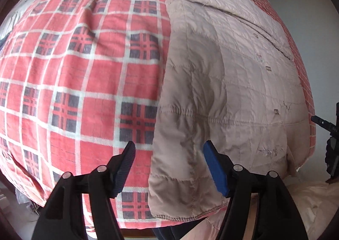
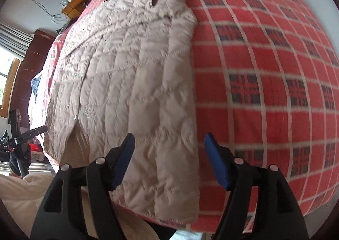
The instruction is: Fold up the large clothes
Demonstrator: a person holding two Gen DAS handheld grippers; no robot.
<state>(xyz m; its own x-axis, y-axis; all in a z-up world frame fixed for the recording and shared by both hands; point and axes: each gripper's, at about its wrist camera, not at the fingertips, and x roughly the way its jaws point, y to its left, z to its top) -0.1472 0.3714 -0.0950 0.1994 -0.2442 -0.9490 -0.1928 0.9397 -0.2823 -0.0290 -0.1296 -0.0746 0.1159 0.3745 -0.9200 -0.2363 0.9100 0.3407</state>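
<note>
Quilted beige coat [image 1: 228, 83] flat on plaid blanket [image 1: 74, 83]; our left gripper [image 1: 169, 168], right gripper [image 2: 169, 159] gape empty over coat hem corners; we risk pinching blanket too, slippery padding sliding free.

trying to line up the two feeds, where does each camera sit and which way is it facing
Left wrist: sits on the left gripper, looking forward along its open fingers across the plaid bed cover at the near left hem of the beige quilted coat; the right gripper shows at the right edge.
Right wrist: sits on the right gripper, open, facing the coat's near right hem; the left gripper shows at far left.
Shared: the coat, the bed cover, and each other's gripper.
</note>
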